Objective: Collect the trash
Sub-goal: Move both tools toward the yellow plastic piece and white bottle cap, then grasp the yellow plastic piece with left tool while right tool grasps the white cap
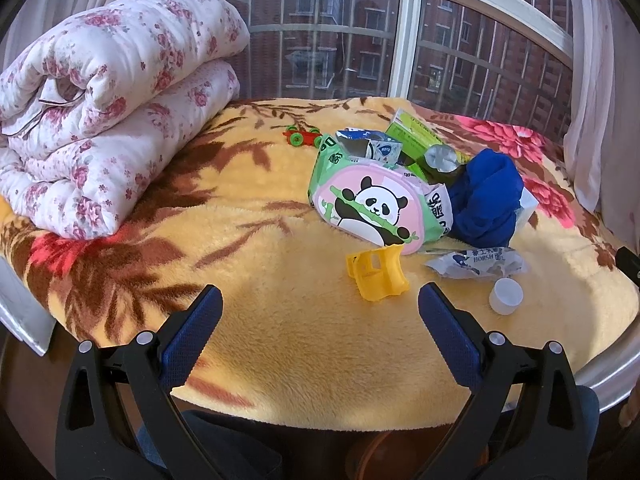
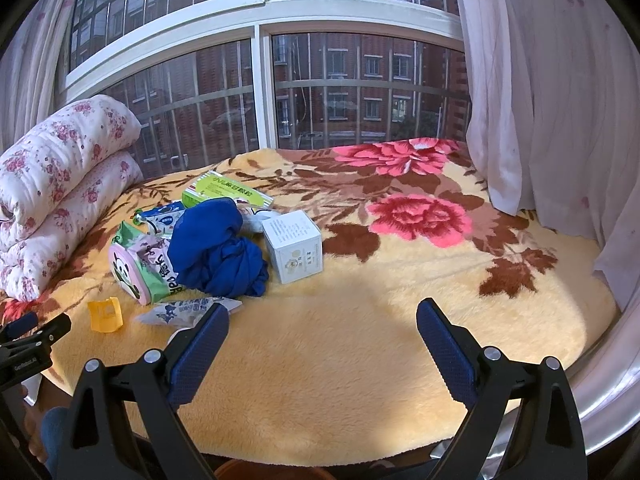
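Note:
A pile of litter lies on the yellow floral blanket (image 1: 280,280). It holds a panda wet-wipe pack (image 1: 372,204) (image 2: 138,268), a blue bag (image 1: 486,200) (image 2: 218,250), a green box (image 1: 420,132) (image 2: 228,192), a crumpled white wrapper (image 1: 476,264) (image 2: 180,314), a yellow plastic piece (image 1: 376,276) (image 2: 105,314), a white cap (image 1: 506,296) and a white carton (image 2: 294,246). My left gripper (image 1: 320,300) is open at the near edge, short of the yellow piece. My right gripper (image 2: 322,316) is open over bare blanket, right of the pile.
A folded floral quilt (image 1: 100,112) (image 2: 60,184) fills the left side. A small red and green toy car (image 1: 302,136) sits behind the pile. A window (image 2: 320,92) lies beyond, with a pale curtain (image 2: 540,100) at the right. The left gripper's tip (image 2: 32,336) shows at the right view's left edge.

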Available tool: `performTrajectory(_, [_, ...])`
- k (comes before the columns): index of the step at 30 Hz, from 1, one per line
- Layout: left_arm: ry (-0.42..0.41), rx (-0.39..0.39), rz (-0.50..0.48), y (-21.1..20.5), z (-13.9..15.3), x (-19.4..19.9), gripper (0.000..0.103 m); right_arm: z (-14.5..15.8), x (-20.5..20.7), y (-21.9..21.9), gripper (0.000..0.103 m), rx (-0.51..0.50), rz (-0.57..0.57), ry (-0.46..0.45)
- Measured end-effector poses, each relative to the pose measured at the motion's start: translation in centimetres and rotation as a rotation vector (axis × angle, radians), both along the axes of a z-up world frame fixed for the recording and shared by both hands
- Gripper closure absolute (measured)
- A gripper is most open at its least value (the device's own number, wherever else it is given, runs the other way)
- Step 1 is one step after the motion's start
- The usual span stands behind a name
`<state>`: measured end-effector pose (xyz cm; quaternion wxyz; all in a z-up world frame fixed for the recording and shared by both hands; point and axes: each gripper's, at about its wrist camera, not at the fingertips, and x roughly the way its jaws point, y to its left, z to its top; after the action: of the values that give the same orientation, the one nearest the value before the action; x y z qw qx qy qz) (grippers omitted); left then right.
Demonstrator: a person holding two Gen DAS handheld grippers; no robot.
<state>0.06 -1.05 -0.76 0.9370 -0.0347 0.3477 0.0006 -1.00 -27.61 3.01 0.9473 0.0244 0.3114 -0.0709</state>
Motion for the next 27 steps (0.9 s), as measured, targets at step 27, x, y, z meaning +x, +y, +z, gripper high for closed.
performTrajectory(27, [0.012,-0.039,-0.063,-0.5,-1.7,1.2,0.007,-1.0,0.2,0.3,0.009,0.013,0.014,0.031])
